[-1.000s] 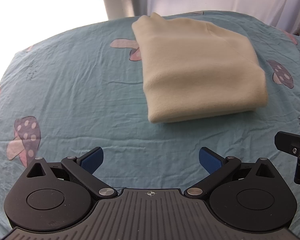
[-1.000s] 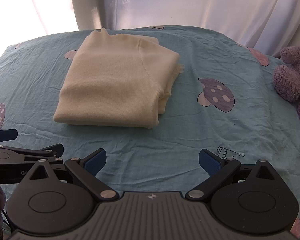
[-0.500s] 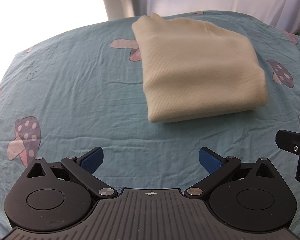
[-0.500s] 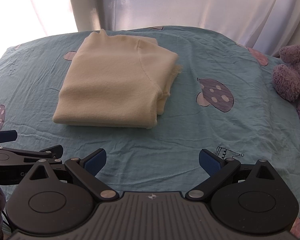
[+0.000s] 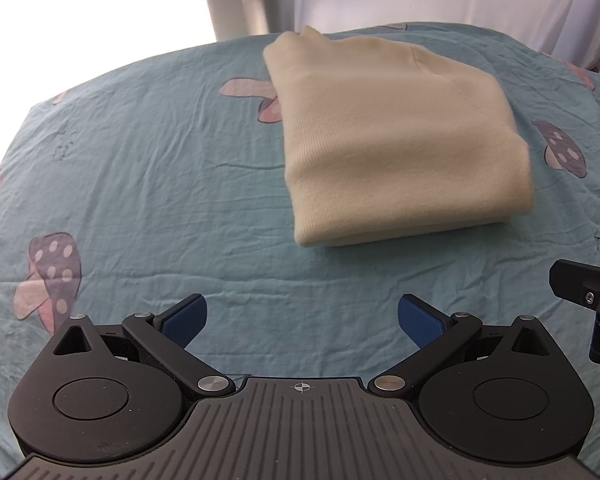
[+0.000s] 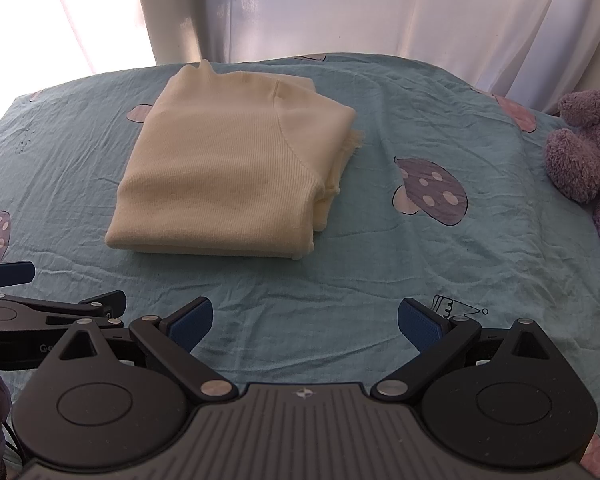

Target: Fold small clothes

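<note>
**Nothing shifted: folded sweater at rest, both grippers idle**

Unchanged since the earlier frames, by my reading: sweater and both grippers sit where they were.

Item 1. Cream sweater [image 5: 400, 140], ribbed knit, folded into a thick rectangle. It lies on the bed sheet [image 5: 160, 184], toward the far middle of the bed, touched by neither gripper. From the right wrist view its layered edges show along the right side.

Item 2. Left gripper [image 5: 300, 320]. I see its blue-padded fingers [image 5: 182, 320] spread wide, released, holding nothing, hovering over bare sheet near the sweater's front fold.

Item 3. Right gripper [image 6: 305, 320]. Fingers [image 6: 420, 324] likewise spread apart and empty, just beside the left gripper, short of the sweater.

Item 4. Sheet: teal, wrinkled, printed with mushrooms.

Item 5. Purple plush toy [image 6: 580, 152], at the bed's right edge, well apart from the sweater.

Item 6. White curtain [image 6: 380, 12], behind the bed.
</note>
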Demonstrator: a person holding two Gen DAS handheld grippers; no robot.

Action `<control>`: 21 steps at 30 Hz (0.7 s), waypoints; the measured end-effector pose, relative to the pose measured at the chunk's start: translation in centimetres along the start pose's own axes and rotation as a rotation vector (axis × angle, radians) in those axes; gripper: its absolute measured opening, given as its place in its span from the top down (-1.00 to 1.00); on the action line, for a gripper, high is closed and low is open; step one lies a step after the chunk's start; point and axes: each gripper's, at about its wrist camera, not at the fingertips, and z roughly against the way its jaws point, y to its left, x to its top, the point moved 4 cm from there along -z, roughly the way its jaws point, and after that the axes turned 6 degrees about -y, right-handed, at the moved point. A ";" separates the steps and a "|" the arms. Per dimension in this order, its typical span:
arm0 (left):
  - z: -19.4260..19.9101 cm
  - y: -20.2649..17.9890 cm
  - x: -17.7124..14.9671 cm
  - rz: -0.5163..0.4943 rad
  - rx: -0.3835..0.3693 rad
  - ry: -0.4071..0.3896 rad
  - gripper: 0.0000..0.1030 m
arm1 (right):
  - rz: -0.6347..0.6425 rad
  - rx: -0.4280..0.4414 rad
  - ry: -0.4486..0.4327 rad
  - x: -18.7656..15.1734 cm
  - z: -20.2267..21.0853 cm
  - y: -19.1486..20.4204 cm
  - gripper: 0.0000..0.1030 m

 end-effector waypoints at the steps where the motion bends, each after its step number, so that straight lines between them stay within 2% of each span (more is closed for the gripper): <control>1: 0.0 0.0 0.0 -0.001 0.001 0.000 -1.00 | -0.001 -0.001 0.000 0.0 0.0 0.0 -0.92; 21: 0.0 0.0 0.0 -0.001 -0.006 0.001 -1.00 | -0.012 -0.009 -0.005 0.1 0.1 0.0 -0.92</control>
